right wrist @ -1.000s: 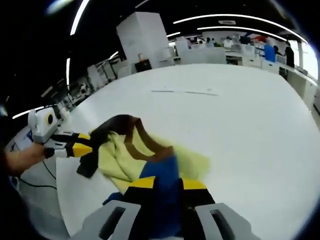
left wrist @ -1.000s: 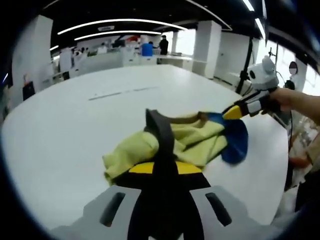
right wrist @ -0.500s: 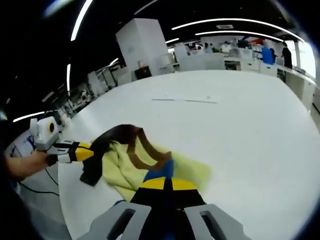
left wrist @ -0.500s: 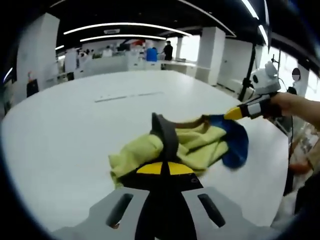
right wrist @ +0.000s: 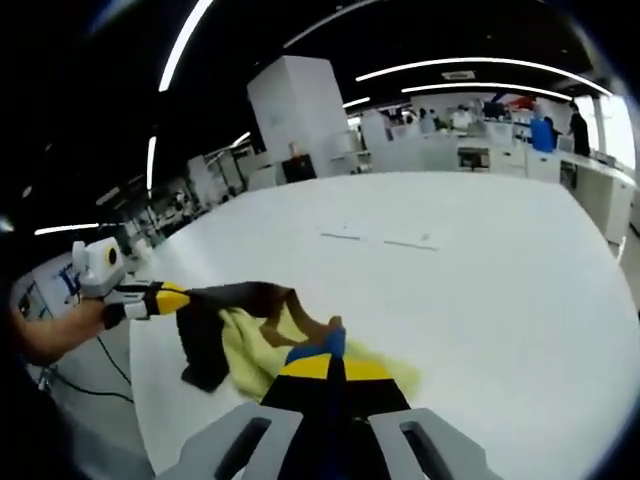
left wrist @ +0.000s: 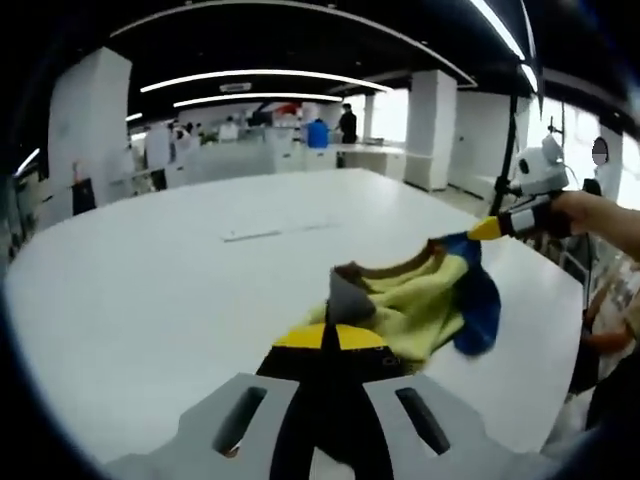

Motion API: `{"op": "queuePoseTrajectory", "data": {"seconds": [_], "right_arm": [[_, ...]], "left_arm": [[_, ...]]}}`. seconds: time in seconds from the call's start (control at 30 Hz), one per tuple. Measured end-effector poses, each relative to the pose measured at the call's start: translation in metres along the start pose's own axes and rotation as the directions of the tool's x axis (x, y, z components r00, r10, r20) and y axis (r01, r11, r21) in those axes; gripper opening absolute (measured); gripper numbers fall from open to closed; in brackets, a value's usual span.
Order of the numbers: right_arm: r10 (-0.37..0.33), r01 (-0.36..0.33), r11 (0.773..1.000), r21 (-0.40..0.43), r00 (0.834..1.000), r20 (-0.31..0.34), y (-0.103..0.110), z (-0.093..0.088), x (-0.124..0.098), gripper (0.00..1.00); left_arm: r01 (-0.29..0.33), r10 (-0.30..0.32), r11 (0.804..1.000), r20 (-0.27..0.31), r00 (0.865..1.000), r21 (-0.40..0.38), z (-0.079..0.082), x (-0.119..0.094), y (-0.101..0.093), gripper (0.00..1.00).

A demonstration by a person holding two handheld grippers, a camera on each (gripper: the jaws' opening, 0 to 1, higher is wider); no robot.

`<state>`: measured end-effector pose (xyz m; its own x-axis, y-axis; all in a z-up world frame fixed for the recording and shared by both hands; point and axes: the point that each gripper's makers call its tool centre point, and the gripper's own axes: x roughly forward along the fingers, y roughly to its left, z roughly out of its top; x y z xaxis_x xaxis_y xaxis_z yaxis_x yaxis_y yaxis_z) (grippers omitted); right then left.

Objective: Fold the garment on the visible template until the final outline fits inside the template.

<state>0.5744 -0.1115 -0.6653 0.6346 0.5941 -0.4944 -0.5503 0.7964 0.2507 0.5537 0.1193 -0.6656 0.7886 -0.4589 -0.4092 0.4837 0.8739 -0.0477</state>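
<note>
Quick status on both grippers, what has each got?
Left gripper: shut on the dark part of the garment.
Right gripper: shut on the garment's blue part.

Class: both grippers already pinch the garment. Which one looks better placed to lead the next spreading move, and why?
Neither clearly. The left gripper pinches the garment at its dark end; the right gripper pinches the blue end. Both probably must pull apart over the table.
</note>
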Motion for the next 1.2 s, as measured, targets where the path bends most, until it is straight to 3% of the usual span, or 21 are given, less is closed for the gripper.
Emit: {"op": "queuePoseTrajectory", "data": {"seconds": [0.4,0.6,0.83,1.03,1.2], "right_arm": [[-0.012,0.014,0.998,-0.053,0.999,0.043,0.005,0.043,-0.004,0.00],[-0.041,0.047,0.996,-0.080,0.996,0.073,0.004,0.060,0.000,0.00],[-0.111,0.117,0.992,-0.056,0.988,0.105,-0.011,0.073,0.011,0.00],[-0.200,0.198,0.980,0.025,0.971,0.130,-0.036,0.077,0.027,0.00],[-0.274,0.266,0.962,0.066,0.949,0.159,-0.054,0.083,0.043,0.00]], "left_arm": [[-0.034,0.039,0.998,0.094,0.995,-0.059,0.043,-0.010,0.020,0.00],[-0.047,0.056,0.996,0.123,0.991,-0.074,0.055,-0.009,0.031,0.00],[-0.078,0.089,0.994,0.158,0.983,-0.076,0.074,-0.001,0.050,0.00],[-0.103,0.112,0.993,0.178,0.978,-0.062,0.087,0.013,0.066,0.00],[-0.123,0.129,0.991,0.161,0.978,-0.045,0.086,0.035,0.079,0.00]]}}
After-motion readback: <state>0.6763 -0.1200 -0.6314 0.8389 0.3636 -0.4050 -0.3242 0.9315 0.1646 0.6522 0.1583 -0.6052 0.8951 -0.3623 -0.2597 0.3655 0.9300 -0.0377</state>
